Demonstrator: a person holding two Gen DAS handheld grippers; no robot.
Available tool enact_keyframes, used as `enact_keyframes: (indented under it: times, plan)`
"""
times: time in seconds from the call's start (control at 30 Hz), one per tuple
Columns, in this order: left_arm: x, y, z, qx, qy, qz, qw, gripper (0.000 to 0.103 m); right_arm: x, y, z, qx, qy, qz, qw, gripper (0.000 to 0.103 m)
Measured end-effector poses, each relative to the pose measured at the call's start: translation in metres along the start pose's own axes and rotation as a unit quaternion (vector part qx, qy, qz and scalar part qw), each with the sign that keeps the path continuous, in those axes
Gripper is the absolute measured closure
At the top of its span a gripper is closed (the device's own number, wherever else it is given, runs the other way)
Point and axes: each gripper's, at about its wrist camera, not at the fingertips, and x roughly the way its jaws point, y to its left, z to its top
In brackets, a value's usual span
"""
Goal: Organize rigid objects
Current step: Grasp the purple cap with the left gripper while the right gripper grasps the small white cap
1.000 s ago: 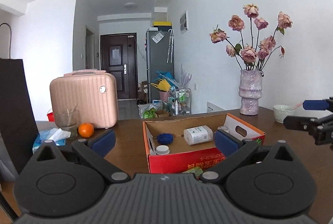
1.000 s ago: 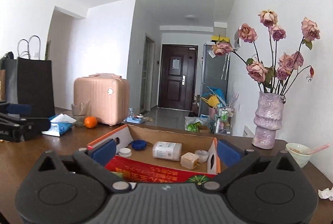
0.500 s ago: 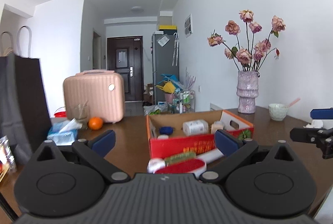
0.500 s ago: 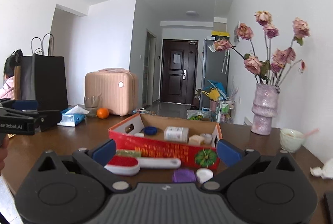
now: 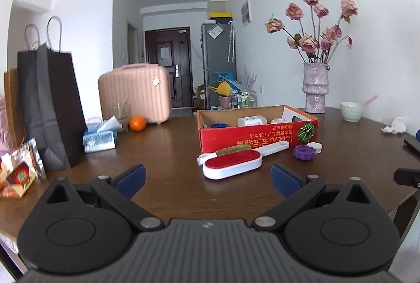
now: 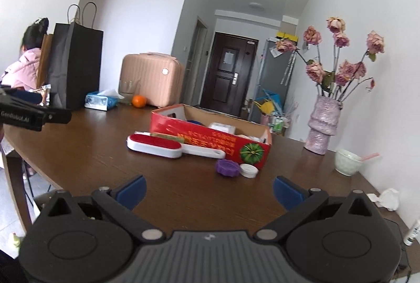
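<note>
A red cardboard box (image 5: 258,137) (image 6: 207,141) sits mid-table and holds a white bottle (image 5: 252,121), a blue lid (image 5: 218,125) and other small items. In front of it lie a red-and-white lint brush (image 5: 232,163) (image 6: 155,145), a green brush (image 5: 232,147), a purple lid (image 5: 304,151) (image 6: 227,168) and a white cap (image 5: 315,147) (image 6: 248,170). My left gripper (image 5: 207,181) is open and empty, just short of the lint brush. My right gripper (image 6: 208,189) is open and empty, in front of the lids.
On the brown table (image 5: 162,151) stand a black paper bag (image 5: 50,109), a tissue pack (image 5: 99,137), an orange (image 5: 137,123), a pink case (image 5: 135,93), a vase of dried roses (image 5: 315,87), a bowl (image 5: 351,111) and crumpled tissue (image 5: 395,125). A person (image 6: 25,67) sits at far left.
Both grippers have pulled back from the box toward the near table edge, and the views tilt down. The lint brush, green brush and two lids have come into view.
</note>
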Motion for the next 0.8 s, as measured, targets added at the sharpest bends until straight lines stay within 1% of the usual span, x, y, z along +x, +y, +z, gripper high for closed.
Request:
enact_keyframes:
  times: [0.1,0.23,0.27,0.3,0.4,0.53,0.6,0.67,0.73,0.8]
  plan:
    - [0.005,-0.008,0.005,0.005,-0.002,-0.015,0.9999,0.0,-0.001,-0.006,-0.001,0.018,0.002,0.001,1.0,0.0]
    - [0.026,-0.022,0.005,0.013,0.016,-0.039,0.999,0.0,0.014,-0.015,0.0,0.023,0.01,0.0,1.0,0.0]
    - [0.034,-0.024,0.004,0.014,0.022,-0.049,0.9984,0.0,0.028,-0.023,0.001,0.032,0.018,-0.004,0.999,0.0]
    - [0.043,-0.027,0.003,0.014,0.032,-0.063,0.9974,0.0,0.028,-0.023,0.001,0.032,0.018,-0.004,0.999,0.0]
    - [0.075,-0.037,0.002,0.011,0.063,-0.089,0.994,0.0,0.053,-0.039,0.001,0.06,0.033,-0.005,0.998,0.0]
    - [0.118,-0.062,0.013,0.023,0.067,-0.115,0.9908,0.0,0.096,-0.071,0.003,0.108,0.05,-0.007,0.993,0.0]
    - [0.144,-0.078,0.02,0.026,0.071,-0.144,0.9866,0.0,0.12,-0.089,0.007,0.131,0.058,-0.023,0.989,0.001]
    - [0.176,-0.099,0.024,0.031,0.094,-0.179,0.9789,0.001,0.141,-0.107,0.012,0.149,0.063,-0.033,0.986,0.002]
    - [0.207,-0.12,0.025,0.033,0.115,-0.187,0.975,0.006,0.162,-0.126,0.017,0.155,0.067,-0.04,0.985,0.003]
    - [0.234,-0.138,0.026,0.04,0.126,-0.198,0.9711,0.01,0.177,-0.139,0.022,0.153,0.069,-0.05,0.985,0.003]
